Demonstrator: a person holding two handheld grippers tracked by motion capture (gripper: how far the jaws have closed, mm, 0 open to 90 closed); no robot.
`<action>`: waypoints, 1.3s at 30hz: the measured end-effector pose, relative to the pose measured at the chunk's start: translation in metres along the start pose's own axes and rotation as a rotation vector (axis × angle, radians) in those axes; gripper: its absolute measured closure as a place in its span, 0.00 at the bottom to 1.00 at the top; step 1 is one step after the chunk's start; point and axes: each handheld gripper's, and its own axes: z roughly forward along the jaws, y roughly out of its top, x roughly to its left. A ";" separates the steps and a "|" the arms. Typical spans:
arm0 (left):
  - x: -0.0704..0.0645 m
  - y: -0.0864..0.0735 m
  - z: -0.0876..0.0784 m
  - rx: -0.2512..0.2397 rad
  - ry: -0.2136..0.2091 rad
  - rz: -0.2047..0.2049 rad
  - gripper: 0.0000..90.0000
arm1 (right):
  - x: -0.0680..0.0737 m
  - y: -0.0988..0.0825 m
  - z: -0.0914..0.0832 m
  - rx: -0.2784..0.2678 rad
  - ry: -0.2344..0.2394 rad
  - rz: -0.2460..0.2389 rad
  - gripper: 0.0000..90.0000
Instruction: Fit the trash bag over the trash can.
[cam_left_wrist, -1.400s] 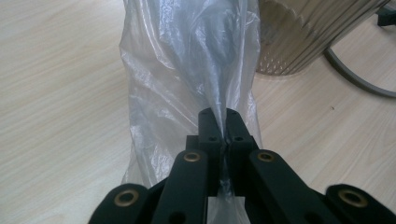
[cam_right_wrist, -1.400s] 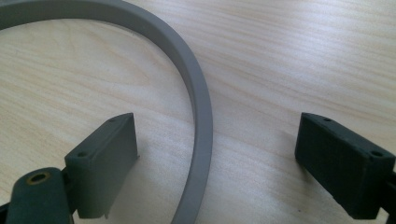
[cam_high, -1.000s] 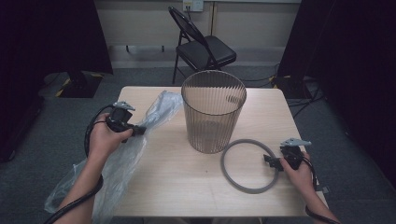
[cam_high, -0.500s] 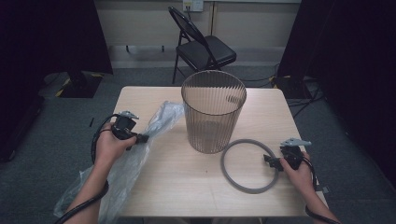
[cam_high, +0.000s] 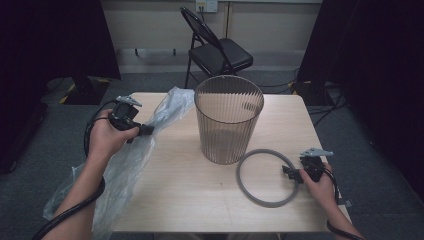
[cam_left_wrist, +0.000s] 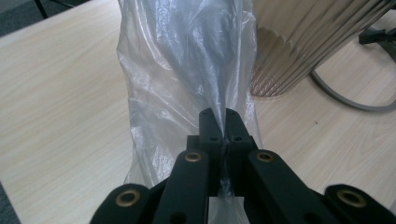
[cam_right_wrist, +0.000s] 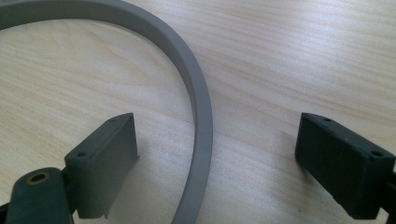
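Note:
A clear plastic bag (cam_high: 130, 155) lies along the table's left side and hangs over its front edge. My left gripper (cam_high: 145, 130) is shut on the bag (cam_left_wrist: 187, 60), the film pinched between its jaws (cam_left_wrist: 223, 122). A ribbed translucent bin (cam_high: 227, 117) stands upright mid-table, its side (cam_left_wrist: 303, 42) close beside the bag. A grey ring (cam_high: 267, 177) lies flat to the bin's right. My right gripper (cam_high: 289, 172) is open at the ring's right edge, and the ring's band (cam_right_wrist: 198, 116) runs between its spread jaws (cam_right_wrist: 219, 154).
The light wooden table (cam_high: 200, 200) has bare room in front of the bin. A black folding chair (cam_high: 215, 50) stands behind the table. Cables trail from both grippers, one looping by my left forearm (cam_high: 90, 145).
My left gripper, still pinching the bag, has drifted a little toward me and to the left, then settled. The right gripper and ring have stayed put.

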 end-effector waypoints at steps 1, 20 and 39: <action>0.000 0.002 -0.002 -0.002 0.003 0.002 0.99 | 0.000 0.000 0.000 -0.001 -0.001 0.000 0.13; -0.024 0.050 -0.047 -0.041 -0.063 0.081 0.99 | 0.000 0.000 0.000 0.001 -0.005 0.002 0.13; -0.066 0.100 0.011 0.079 -0.173 0.189 0.99 | 0.000 0.001 0.001 0.001 -0.004 0.001 0.13</action>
